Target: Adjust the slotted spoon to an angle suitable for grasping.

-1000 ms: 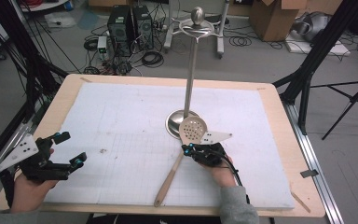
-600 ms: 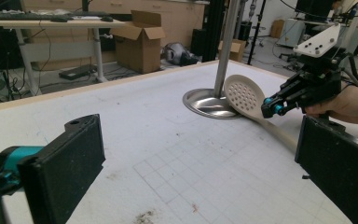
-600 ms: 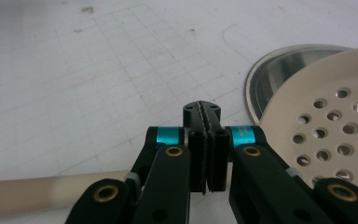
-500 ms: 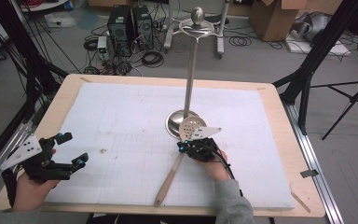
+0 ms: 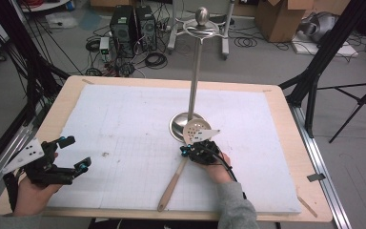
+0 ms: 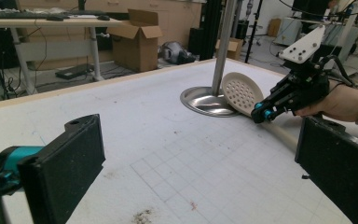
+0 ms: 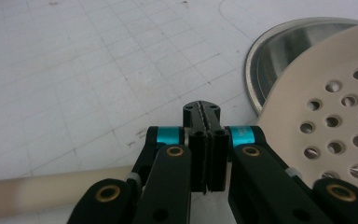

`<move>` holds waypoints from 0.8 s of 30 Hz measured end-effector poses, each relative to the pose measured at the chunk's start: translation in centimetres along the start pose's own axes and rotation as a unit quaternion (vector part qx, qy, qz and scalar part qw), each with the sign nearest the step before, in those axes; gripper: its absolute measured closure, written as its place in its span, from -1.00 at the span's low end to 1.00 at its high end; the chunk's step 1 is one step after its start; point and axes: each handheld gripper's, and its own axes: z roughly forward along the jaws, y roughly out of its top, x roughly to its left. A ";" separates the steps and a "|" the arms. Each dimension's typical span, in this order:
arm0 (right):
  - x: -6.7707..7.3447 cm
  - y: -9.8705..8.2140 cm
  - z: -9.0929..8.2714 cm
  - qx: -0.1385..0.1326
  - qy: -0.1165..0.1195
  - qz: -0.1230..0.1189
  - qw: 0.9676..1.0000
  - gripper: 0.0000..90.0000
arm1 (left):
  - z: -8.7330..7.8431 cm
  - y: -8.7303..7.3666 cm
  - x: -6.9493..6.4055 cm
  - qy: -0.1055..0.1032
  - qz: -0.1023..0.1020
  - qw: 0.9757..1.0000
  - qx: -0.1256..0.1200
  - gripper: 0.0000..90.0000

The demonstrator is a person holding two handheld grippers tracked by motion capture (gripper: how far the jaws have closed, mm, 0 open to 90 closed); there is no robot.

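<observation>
A cream slotted spoon [image 5: 195, 130] with a long wooden handle lies on the white mat, its perforated head [image 6: 240, 91] leaning on the round steel base [image 5: 178, 126] of a tall metal stand. My right gripper [image 5: 187, 151] hovers low over the spoon's neck. Its jaws [image 7: 202, 109] are pressed together with nothing visible between them, and the handle passes beneath. The spoon head [image 7: 335, 116] and the steel base [image 7: 284, 51] sit just to its right. My left gripper [image 5: 75, 152] rests near the mat's front left, open and empty, its wide-apart jaws framing the right gripper [image 6: 261, 112].
The stand's pole [image 5: 194, 81] rises from the mat's middle to a ring and knob at the top. The gridded mat [image 5: 124, 119] covers a wooden table [image 5: 286, 124]. Cardboard boxes, cables and tripod legs lie on the floor beyond.
My right hand has slid a little to the left over the spoon's neck, jaws staying closed. The left hand and the spoon have not moved.
</observation>
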 end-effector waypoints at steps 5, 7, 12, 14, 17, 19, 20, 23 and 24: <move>0.4 0.1 0.0 0.006 -0.016 -0.013 1.000 1.00 | 0.1 -0.1 -0.1 -0.001 0.001 1.000 0.005 -0.96; 0.5 0.1 0.0 0.006 -0.021 -0.013 1.000 1.00 | 0.1 -0.1 -0.1 -0.001 0.001 1.000 0.004 -0.96; 0.5 0.0 -0.3 0.016 -0.026 -0.003 1.000 1.00 | -0.1 -0.1 -0.1 0.002 0.000 1.000 0.004 -0.96; 0.4 0.0 -0.4 0.018 -0.026 -0.003 1.000 1.00 | -0.2 -0.2 -0.1 0.003 -0.001 1.000 0.004 -0.96; 0.3 -0.4 -0.8 0.016 -0.028 0.006 0.999 1.00 | -0.2 -0.2 -0.1 0.004 -0.001 1.000 0.005 -0.96; 0.3 -0.5 -0.9 0.014 -0.029 0.012 0.999 1.00 | -0.2 -0.3 -0.1 0.004 -0.001 1.000 0.007 -0.96; 0.3 -0.5 -0.9 0.014 -0.029 0.012 0.999 1.00 | -0.2 -0.3 -0.1 0.004 -0.001 1.000 0.008 -0.96; 0.2 -1.0 -1.4 0.009 -0.030 0.027 0.999 1.00 | -0.1 -0.3 -0.1 0.004 -0.001 1.000 0.009 -0.96; 0.2 -1.1 -1.5 0.008 -0.030 0.030 0.999 1.00 | -0.1 -0.3 -0.1 0.003 0.000 1.000 0.010 -0.96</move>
